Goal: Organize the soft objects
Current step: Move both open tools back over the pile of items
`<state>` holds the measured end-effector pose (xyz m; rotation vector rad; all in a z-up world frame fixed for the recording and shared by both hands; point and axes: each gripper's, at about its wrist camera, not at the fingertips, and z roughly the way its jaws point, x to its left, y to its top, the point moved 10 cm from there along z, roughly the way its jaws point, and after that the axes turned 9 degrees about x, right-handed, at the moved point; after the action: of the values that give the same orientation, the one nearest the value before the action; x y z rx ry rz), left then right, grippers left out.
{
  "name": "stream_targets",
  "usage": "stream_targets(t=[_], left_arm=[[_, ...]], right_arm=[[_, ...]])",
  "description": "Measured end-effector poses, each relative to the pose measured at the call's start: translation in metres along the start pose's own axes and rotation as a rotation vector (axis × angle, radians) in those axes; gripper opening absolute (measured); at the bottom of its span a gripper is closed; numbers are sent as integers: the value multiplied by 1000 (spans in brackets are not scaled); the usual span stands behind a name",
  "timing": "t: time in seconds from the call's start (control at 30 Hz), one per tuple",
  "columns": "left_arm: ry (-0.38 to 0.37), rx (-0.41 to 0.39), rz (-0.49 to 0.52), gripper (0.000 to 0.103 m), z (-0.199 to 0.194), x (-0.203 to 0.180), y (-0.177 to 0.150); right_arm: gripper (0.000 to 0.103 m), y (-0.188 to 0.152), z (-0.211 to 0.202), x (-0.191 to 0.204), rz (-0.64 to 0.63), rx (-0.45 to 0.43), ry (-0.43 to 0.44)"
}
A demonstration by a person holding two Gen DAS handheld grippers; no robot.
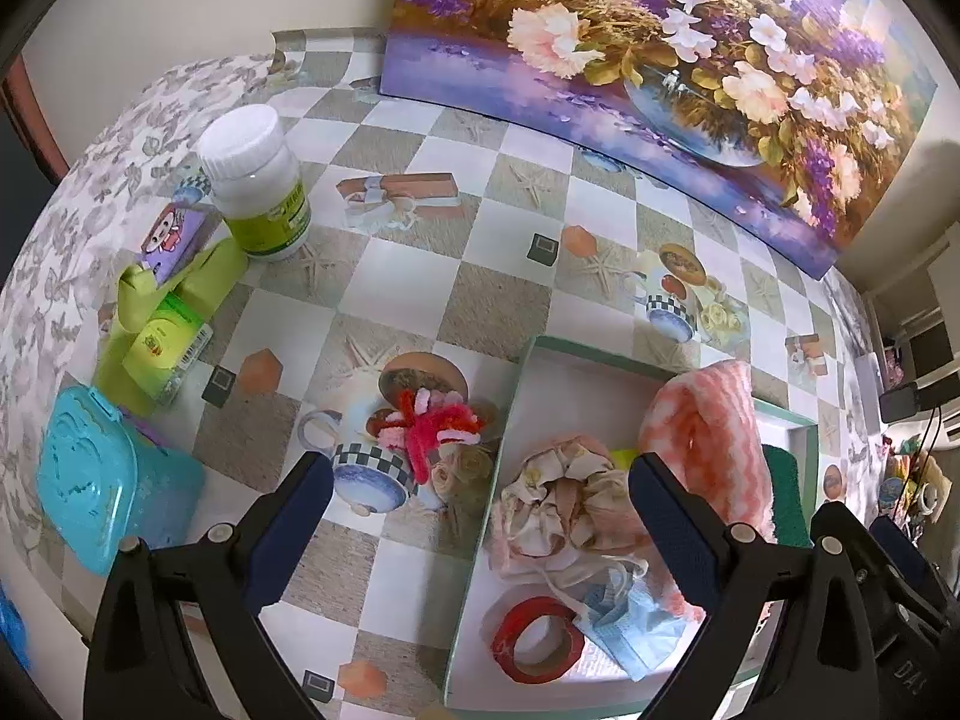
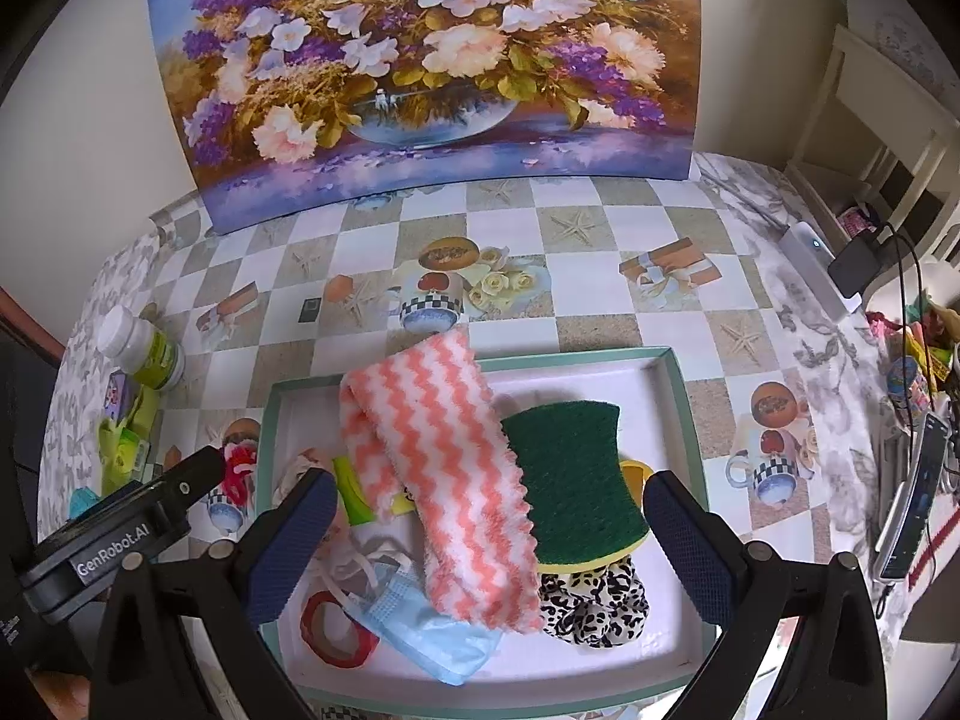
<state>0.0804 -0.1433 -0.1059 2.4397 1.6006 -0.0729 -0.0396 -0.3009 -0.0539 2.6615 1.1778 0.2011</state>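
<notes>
A shallow green-rimmed box holds a pink-and-white zigzag towel, a green sponge, a leopard-print scrunchie, a blue face mask, a red tape roll and a crumpled floral cloth. A red and pink fuzzy bundle lies on the table left of the box. My left gripper is open and empty, above the box's left wall. My right gripper is open and empty above the towel and sponge.
At the left stand a white jar with a green label, a green bottle, a small purple box and a turquoise lidded tub. A flower painting leans against the back wall. Electronics and cables lie at the right edge.
</notes>
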Motion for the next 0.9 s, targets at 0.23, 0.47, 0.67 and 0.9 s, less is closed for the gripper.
stream_targets(t=[0.23, 0.47, 0.67, 0.9], left_arm=[[25, -1, 22, 99, -4, 3, 1], [25, -10, 27, 99, -17, 17, 9], [84, -66, -16, 99, -43, 60, 24], [79, -96, -67, 99, -63, 102, 29]], right_arm=[[103, 0, -2, 5, -9, -10, -6], [103, 6, -15, 19, -26, -62, -4], [103, 8, -21, 51, -62, -92, 49], [103, -1, -11, 101, -126, -68, 101]])
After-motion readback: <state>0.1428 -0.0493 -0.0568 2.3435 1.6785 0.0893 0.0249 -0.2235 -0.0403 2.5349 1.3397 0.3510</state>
